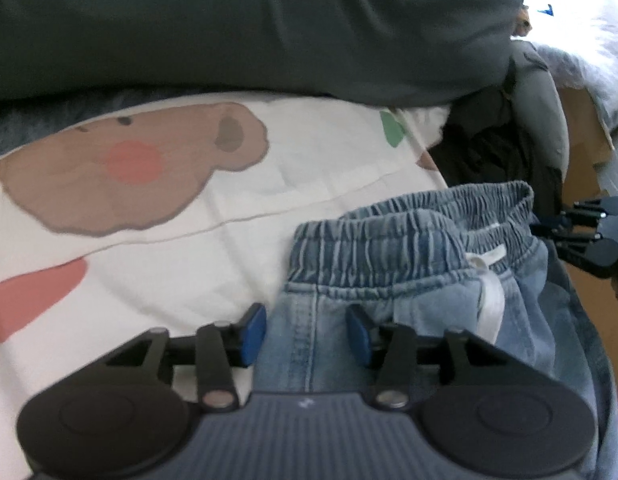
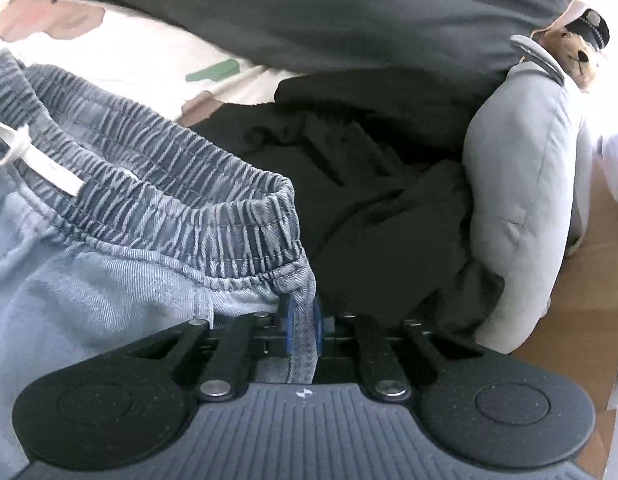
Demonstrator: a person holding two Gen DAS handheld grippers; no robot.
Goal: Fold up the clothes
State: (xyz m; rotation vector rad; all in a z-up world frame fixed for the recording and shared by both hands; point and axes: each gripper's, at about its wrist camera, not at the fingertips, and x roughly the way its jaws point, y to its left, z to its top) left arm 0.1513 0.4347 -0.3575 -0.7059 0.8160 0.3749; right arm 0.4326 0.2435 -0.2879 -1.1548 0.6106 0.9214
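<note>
Lying on a white sheet (image 1: 309, 168) printed with a brown bear face, the light blue jeans (image 1: 389, 300) show their gathered elastic waistband (image 2: 181, 184) and a white drawstring (image 2: 37, 156) toward the cameras. Their side edge, just below the waistband, is pinched between the blue pads of the right gripper (image 2: 303, 328), whose jaws stand almost together with a fold of denim running down between them. The left gripper (image 1: 306, 330) has its jaws partly apart, one blue pad on each side of a denim seam; the pads do not press on the cloth. In the left wrist view the right gripper appears at the far right edge, beside the waistband. A black garment (image 2: 369, 208) lies crumpled just beyond the jeans, touching a grey padded garment (image 2: 521, 184). A dark grey cloth (image 1: 249, 28) fills the top of both views.
</note>
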